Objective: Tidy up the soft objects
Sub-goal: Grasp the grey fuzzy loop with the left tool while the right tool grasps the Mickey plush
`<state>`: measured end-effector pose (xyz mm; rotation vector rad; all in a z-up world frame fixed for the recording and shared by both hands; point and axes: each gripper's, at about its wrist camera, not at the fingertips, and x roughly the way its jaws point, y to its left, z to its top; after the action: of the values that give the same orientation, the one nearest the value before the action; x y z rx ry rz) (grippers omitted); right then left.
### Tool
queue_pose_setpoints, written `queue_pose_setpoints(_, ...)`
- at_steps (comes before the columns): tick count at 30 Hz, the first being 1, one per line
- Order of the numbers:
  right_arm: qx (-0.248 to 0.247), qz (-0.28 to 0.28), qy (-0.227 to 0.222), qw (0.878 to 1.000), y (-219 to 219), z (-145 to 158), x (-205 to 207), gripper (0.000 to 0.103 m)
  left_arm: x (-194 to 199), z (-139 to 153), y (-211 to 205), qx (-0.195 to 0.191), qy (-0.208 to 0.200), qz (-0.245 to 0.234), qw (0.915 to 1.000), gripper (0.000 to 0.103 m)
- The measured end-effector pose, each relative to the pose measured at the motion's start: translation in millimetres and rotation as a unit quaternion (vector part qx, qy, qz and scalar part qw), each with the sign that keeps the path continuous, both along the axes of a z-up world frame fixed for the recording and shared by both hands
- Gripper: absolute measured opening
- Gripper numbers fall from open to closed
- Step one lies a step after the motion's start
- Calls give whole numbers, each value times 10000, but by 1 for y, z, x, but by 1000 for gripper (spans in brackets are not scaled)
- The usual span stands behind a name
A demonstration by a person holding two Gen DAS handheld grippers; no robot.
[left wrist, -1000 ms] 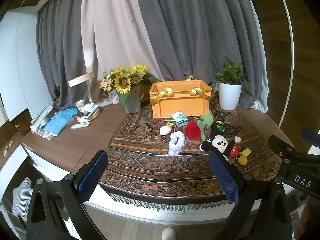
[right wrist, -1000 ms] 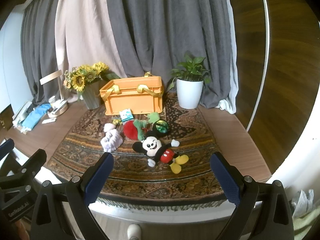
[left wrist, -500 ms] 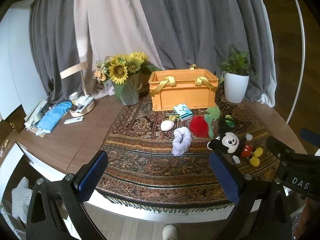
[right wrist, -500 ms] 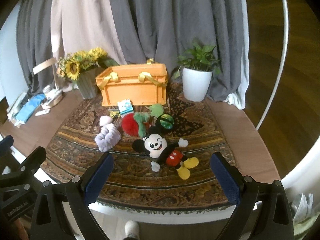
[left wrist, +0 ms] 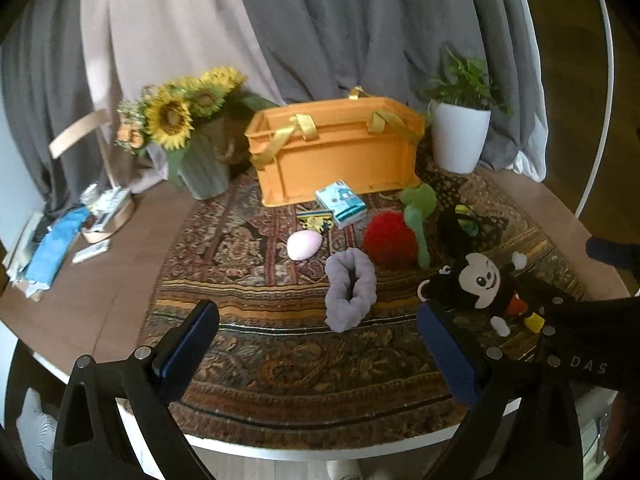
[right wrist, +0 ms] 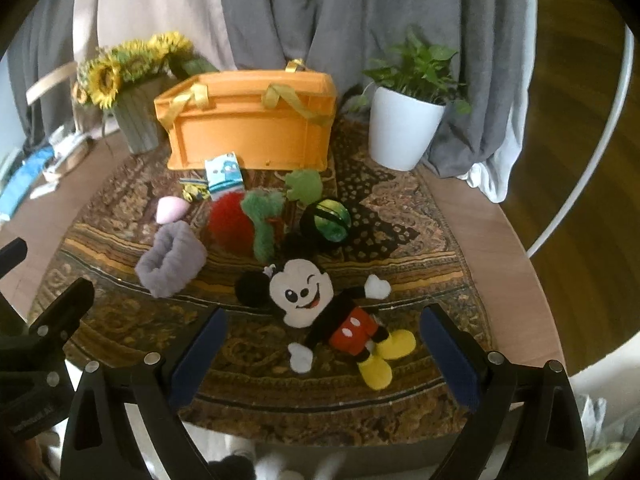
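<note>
An orange crate [left wrist: 336, 152] [right wrist: 252, 128] with yellow handles stands at the back of a patterned rug. In front of it lie a mouse plush [right wrist: 320, 308] [left wrist: 480, 284], a lilac fuzzy band [left wrist: 350, 288] [right wrist: 170, 260], a red fluffy ball [left wrist: 388, 238] [right wrist: 230, 224], a green plush toy [right wrist: 264, 220] [left wrist: 418, 208], a pink egg-shaped piece [left wrist: 304, 244] [right wrist: 170, 208] and a dark green ball [right wrist: 326, 220]. My left gripper [left wrist: 320, 340] hangs open over the rug's front, short of the lilac band. My right gripper [right wrist: 320, 348] is open, its fingers either side of the mouse plush's legs, apart from it.
A sunflower vase [left wrist: 200, 160] stands left of the crate, a white potted plant [right wrist: 404, 128] to its right. A small tissue pack [left wrist: 340, 202] and yellow keychain [left wrist: 316, 220] lie by the crate. Blue cloth and clutter [left wrist: 56, 240] sit far left. Grey curtains hang behind.
Both grippers have moved forward and lower toward the rug, so the toys look larger. The right gripper now frames the mouse plush. Nothing has been taken hold of.
</note>
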<state>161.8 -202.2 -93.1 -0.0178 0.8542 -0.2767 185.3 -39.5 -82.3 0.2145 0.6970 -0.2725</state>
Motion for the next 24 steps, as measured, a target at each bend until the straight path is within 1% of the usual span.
queue_pose_setpoints(3, 56, 75, 200, 9998, 3, -9, 14, 97, 14, -10, 2, -77, 155, -95, 9998, 98)
queue_pose_setpoints(5, 25, 110, 337, 9994, 6, -15, 23, 96, 25, -17, 3, -124, 289, -162, 9994, 98)
queue_pose_setpoints(10, -119, 259, 612, 9977, 10, -29, 40, 92, 41, -31, -2, -103, 402, -391, 9984, 96)
queue_pose_setpoints(14, -270, 472, 740, 9958, 7, -37, 50, 91, 49, -41, -8, -81, 540, -461, 9974, 96)
queue_pose_setpoints(16, -369, 670, 752, 9942, 5, -41, 56, 90, 52, -47, -14, -57, 561, -494, 9972, 95)
queue_pose_setpoints(18, -435, 834, 788, 9924, 2, -45, 61, 88, 54, -51, -20, -45, 538, -483, 9974, 91)
queue_pose_setpoints(21, -362, 1044, 869, 9901, -4, -52, 69, 84, 58, -56, -28, 4, 513, -335, 9981, 90)
queue_pose_setpoints(23, -338, 1106, 943, 9888, -8, -59, 74, 84, 62, -61, -32, 3, 554, -288, 9980, 89)
queue_pose_setpoints(24, -280, 1128, 978, 9884, -10, -62, 76, 82, 64, -64, -34, 29, 587, -246, 9980, 89)
